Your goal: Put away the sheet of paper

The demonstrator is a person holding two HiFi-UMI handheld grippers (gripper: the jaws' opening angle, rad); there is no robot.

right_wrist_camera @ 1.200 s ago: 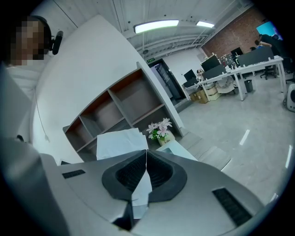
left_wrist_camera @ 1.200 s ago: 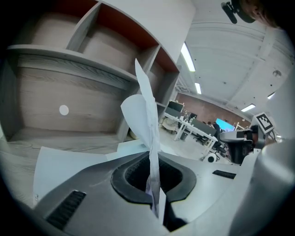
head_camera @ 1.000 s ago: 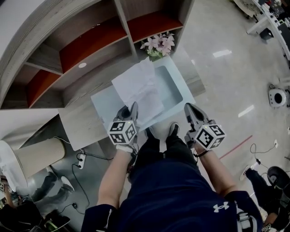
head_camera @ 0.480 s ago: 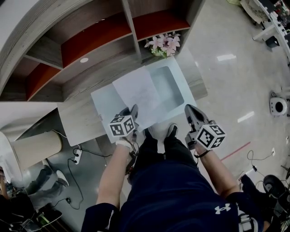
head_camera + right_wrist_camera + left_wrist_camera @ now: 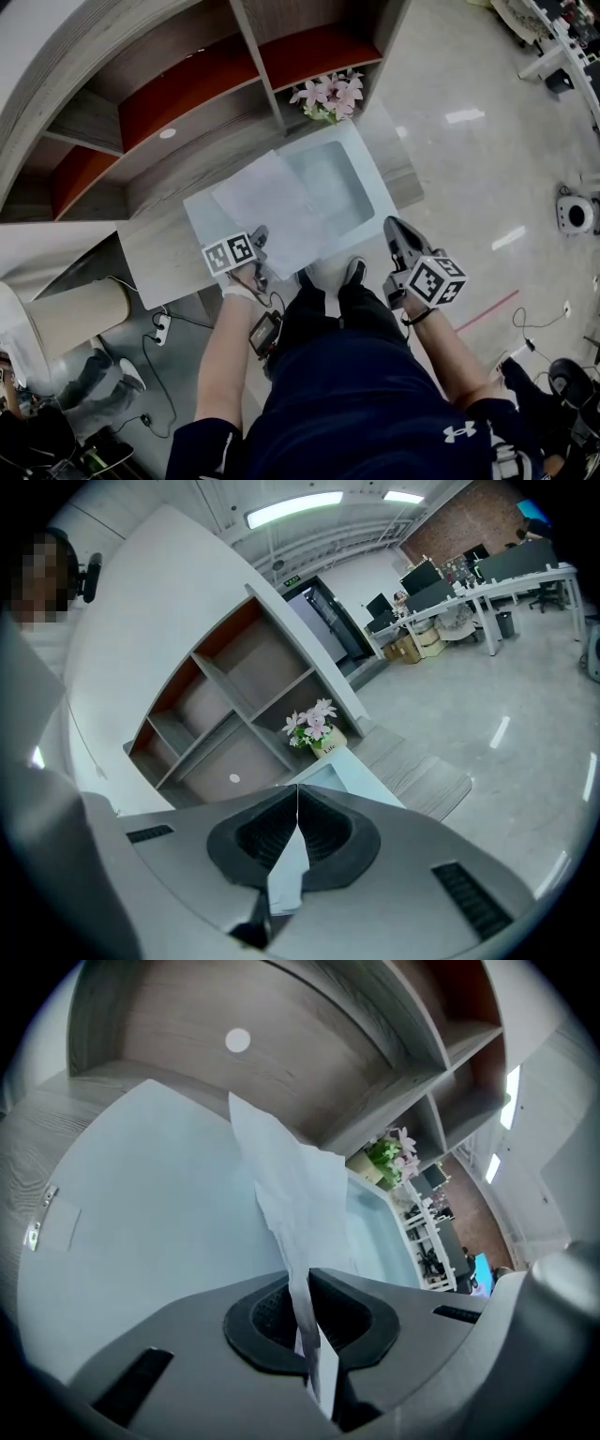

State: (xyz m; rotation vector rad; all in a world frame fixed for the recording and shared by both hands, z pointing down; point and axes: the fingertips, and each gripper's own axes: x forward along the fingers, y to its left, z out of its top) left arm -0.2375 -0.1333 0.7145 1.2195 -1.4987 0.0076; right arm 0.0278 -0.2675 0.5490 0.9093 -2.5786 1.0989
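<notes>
Sheet of paper (image 5: 272, 208) pinched over pale blue tray (image 5: 387, 195).

Shows left gripper (image 5: 260, 236) clamped on the near edge of the sheet, the paper standing edge-on between both pads in the left gripper view. Places the rest of the sheet spread across the tray's left half and partly over its sunken middle. Sets the tray on a wooden counter (image 5: 157, 255) before a shelf unit (image 5: 187, 84), with pink flowers (image 5: 328, 94) just beyond its far end. Records right gripper (image 5: 394, 228) pressed together at the tips, empty, near the tray's right corner and clear of the sheet.
</notes>
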